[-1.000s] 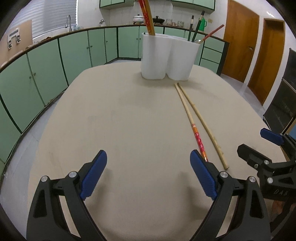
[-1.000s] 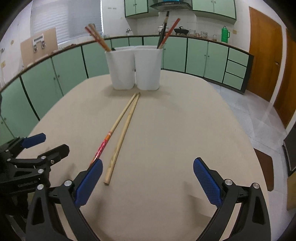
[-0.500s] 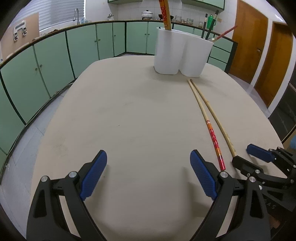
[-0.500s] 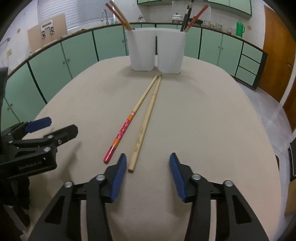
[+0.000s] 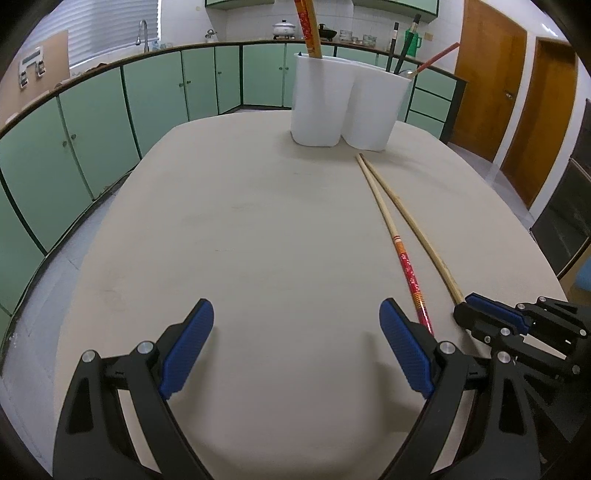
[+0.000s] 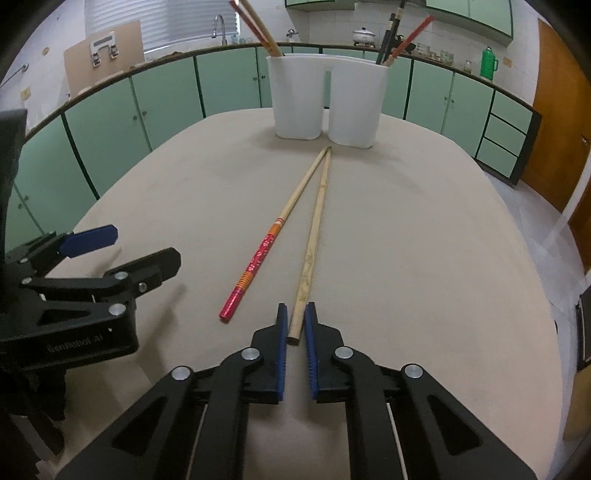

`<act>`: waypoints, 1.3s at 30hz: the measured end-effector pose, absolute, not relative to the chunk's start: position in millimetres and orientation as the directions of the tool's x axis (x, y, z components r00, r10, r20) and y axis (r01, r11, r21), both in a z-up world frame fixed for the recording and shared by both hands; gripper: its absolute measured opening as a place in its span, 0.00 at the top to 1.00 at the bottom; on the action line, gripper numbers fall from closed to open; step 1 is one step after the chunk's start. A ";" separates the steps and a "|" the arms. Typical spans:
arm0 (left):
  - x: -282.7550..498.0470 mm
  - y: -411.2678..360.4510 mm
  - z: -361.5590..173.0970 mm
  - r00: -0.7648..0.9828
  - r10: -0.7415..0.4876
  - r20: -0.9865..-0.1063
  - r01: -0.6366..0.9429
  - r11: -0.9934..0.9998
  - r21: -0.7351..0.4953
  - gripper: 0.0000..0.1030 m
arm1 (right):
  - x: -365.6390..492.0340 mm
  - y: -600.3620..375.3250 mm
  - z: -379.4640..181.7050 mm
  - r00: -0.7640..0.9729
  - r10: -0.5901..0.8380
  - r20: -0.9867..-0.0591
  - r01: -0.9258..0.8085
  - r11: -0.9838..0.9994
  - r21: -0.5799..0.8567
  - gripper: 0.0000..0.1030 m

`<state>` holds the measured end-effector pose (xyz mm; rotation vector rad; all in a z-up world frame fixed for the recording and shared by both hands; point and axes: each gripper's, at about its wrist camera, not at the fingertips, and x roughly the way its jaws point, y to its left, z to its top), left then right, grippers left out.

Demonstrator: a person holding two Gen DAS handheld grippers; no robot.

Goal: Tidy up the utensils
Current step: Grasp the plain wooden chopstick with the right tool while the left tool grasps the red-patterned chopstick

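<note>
Two chopsticks lie on the beige table (image 6: 424, 240), tips meeting near a white double holder (image 6: 327, 101). One is plain wood (image 6: 314, 236), the other has a red patterned handle (image 6: 255, 264). My right gripper (image 6: 295, 328) has its jaws closed around the near end of the plain chopstick, which still rests on the table. My left gripper (image 5: 295, 339) is open and empty, just left of the red chopstick (image 5: 408, 271). The plain chopstick (image 5: 417, 229) and the holder (image 5: 351, 99) also show in the left wrist view. The left gripper (image 6: 122, 251) shows at the left of the right wrist view.
The holder's cups hold several chopsticks (image 6: 258, 26) and dark utensils (image 6: 391, 33). Green cabinets (image 5: 92, 125) ring the room behind the table. Wooden doors (image 5: 517, 96) stand at the right. The table edge curves close on both sides.
My right gripper moved forward and closed from wide open onto the near end of the plain chopstick. The left gripper stayed open and shifted slightly.
</note>
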<state>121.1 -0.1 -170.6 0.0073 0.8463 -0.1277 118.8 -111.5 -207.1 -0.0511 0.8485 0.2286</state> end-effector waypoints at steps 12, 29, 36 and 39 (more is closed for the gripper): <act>119.3 -24.7 -171.2 0.641 -0.175 -0.747 0.169 0.982 -0.085 0.14 | 121.7 -154.2 -202.0 0.669 0.136 -0.730 -0.119 0.990 0.075 0.94; 124.0 -65.9 -182.5 0.591 -0.185 -0.785 0.223 0.973 -0.062 0.41 | 124.2 -183.1 -203.2 0.681 0.120 -0.723 -0.069 0.993 0.100 0.94; 122.6 -68.6 -182.4 0.596 -0.161 -0.787 0.219 0.975 -0.034 0.54 | 124.5 -184.6 -205.0 0.677 0.128 -0.725 -0.069 0.991 0.110 0.94; 122.1 -69.5 -182.0 0.599 -0.162 -0.784 0.224 0.974 -0.030 0.66 | 125.6 -184.4 -206.1 0.673 0.129 -0.728 -0.068 0.991 0.113 0.94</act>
